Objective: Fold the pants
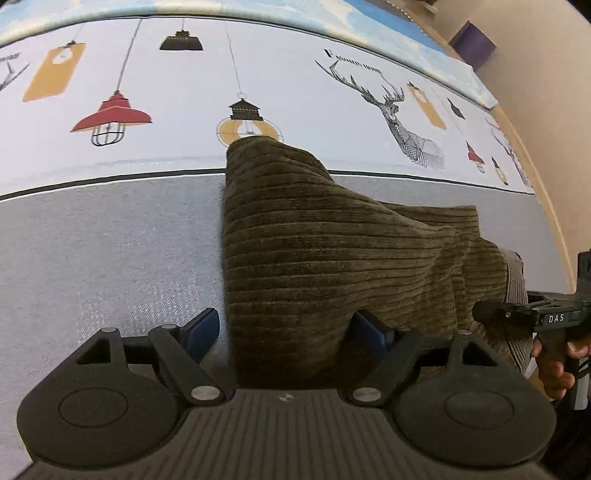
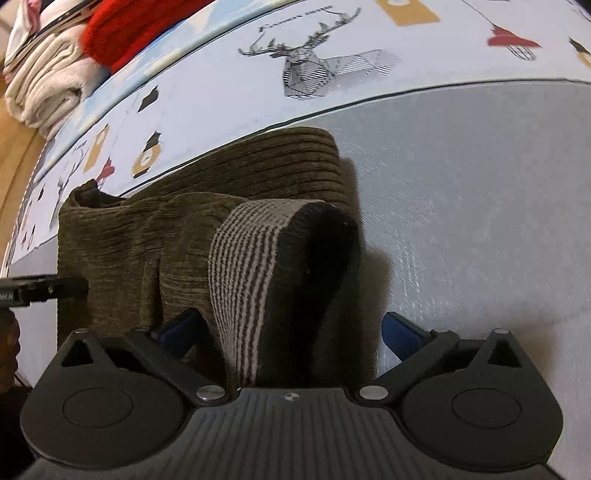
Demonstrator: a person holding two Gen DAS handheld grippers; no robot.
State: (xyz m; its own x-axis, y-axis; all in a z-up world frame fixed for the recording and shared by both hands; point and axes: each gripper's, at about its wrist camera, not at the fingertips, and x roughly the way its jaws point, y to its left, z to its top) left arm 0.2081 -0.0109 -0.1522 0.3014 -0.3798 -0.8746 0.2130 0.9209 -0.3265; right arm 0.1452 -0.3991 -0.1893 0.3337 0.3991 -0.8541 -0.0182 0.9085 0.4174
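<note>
Lying bunched on the bed (image 1: 110, 240), the olive corduroy pants (image 1: 314, 240) sat between both spread, released tools. The left hand-held gripper (image 1: 284, 332) straddled one edge; the right hand-held gripper (image 2: 291, 332) straddled the striped waistband (image 2: 243, 266).

**Printed bedcover under soft indoor light**

A bedcover (image 1: 110, 258) fills both views: grey weave below, white band above printed with hanging lamps (image 1: 110, 118) and stags (image 1: 399, 110). Upper right of the left view, a beige wall (image 1: 546, 92) and purple box (image 1: 474, 44). Upper left of the right view, folded cream (image 2: 40, 85) and red laundry (image 2: 136, 26).
</note>
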